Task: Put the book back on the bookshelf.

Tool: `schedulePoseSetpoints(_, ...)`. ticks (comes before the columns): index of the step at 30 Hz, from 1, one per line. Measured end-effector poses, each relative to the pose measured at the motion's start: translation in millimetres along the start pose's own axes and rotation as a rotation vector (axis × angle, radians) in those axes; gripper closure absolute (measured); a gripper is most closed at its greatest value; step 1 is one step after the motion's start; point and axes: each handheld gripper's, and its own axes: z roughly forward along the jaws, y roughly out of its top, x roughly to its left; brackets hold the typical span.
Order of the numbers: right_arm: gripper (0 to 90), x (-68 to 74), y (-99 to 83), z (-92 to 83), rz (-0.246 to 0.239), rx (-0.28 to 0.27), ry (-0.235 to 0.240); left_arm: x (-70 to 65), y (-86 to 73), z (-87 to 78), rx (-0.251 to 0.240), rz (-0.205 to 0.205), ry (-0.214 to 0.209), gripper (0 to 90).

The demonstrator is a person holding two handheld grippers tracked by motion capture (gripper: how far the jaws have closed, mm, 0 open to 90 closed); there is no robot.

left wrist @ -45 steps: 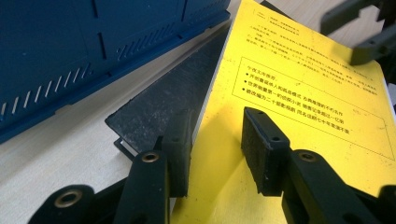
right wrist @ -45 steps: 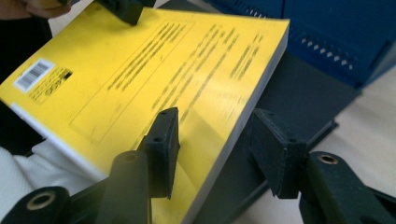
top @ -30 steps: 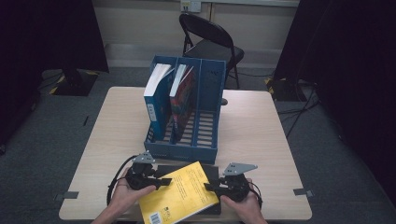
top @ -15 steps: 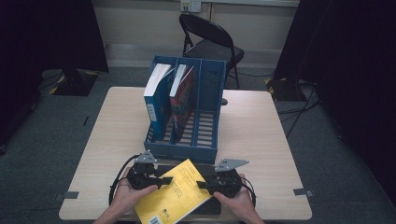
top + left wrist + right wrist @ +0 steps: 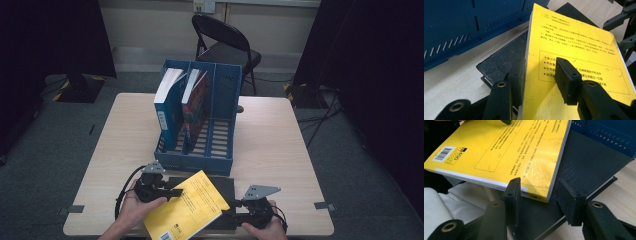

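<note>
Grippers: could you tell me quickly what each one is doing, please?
Left gripper: closed on the yellow book.
Right gripper: open, jaws just opening, holding nothing.

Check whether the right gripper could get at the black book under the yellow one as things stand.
Probably yes. The right gripper sits at the black book's near edge with jaws apart, and the yellow book covers only part of it, leaving that side bare.

So the blue three-slot plastic file rack (image 5: 200,117) sits mid-bench (image 5: 280,145) with two upright books (image 5: 180,100) in its left and middle slots. Just in front of it, the yellow paperback book (image 5: 187,210) lies on a flat black book (image 5: 222,187), with a black folding chair (image 5: 225,45) behind the bench.
</note>
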Motion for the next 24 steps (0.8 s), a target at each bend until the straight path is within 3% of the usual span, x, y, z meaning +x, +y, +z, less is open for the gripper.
schedulePoseSetpoints(2, 55.2, -0.8, 0.7, 0.9, -0.009, -0.004, -0.01, 1.3, -0.8, -1.6, 0.004, -0.039, 0.001, 60.3)
schedulePoseSetpoints(4, 58.2, -2.0, 2.7, 2.5, -0.003, -0.009, -0.015, 0.4, -2.0, -4.7, 0.009, -0.029, 0.014, 61.2)
schedulePoseSetpoints(6, 59.2, -3.8, 4.9, 4.3, -0.004, -0.01, -0.019, 0.2, -5.5, -8.3, 0.008, -0.048, 0.019, 61.8)
schedulePoseSetpoints(8, 59.5, -6.4, 7.2, 6.2, -0.002, -0.012, -0.024, -0.8, -8.0, -12.1, 0.016, -0.023, 0.017, 62.0)
schedulePoseSetpoints(12, 60.4, -11.8, 13.4, 11.7, 0.009, -0.018, -0.037, -0.4, -12.4, -16.6, 0.016, -0.051, 0.021, 61.7)
schedulePoseSetpoints(15, 60.4, -15.9, 17.1, 15.0, 0.012, -0.017, -0.042, -0.3, -14.1, -18.8, 0.018, -0.046, 0.028, 60.9)
schedulePoseSetpoints(17, 60.8, -17.6, 20.8, 17.3, 0.001, -0.014, -0.055, -1.9, -15.2, -20.4, 0.024, -0.005, 0.028, 58.8)
schedulePoseSetpoints(24, 64.4, -24.2, 34.2, 28.0, -0.005, -0.013, -0.103, -1.1, -20.6, -27.3, 0.035, -0.019, 0.026, 57.2)
